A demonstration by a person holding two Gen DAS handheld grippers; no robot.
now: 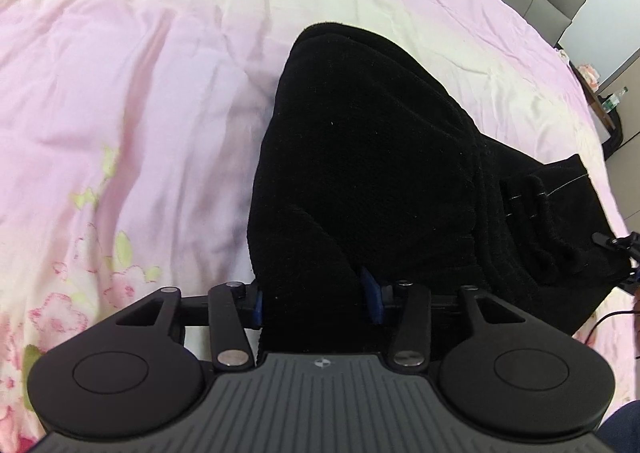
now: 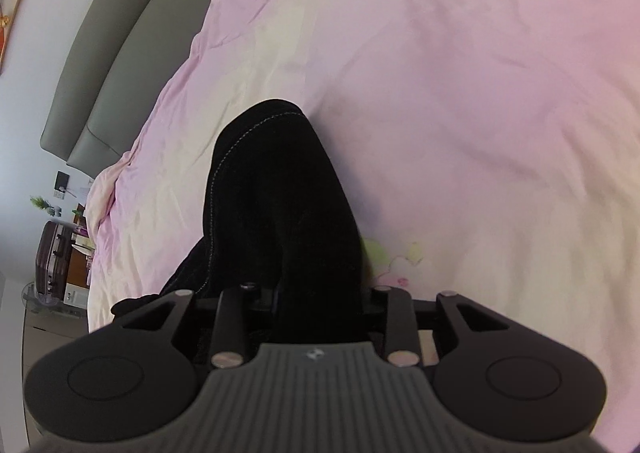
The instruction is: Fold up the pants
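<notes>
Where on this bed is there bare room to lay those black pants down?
Open pink bedspread lies left of the black pants, up to its flowered corner. In the right view, bare sheet spreads right of the pants. It is crowded at the left tongs and right tongs, where cloth bunches.

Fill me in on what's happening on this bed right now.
A person is folding black pants on a pink floral bedspread, using a handheld claw in each hand. The left claw is shut on a bunch of the fabric, and the right claw grips another part of the same garment. The pants look lifted and draped from both claws rather than lying flat, so the fold seems to be underway, not finished.
</notes>
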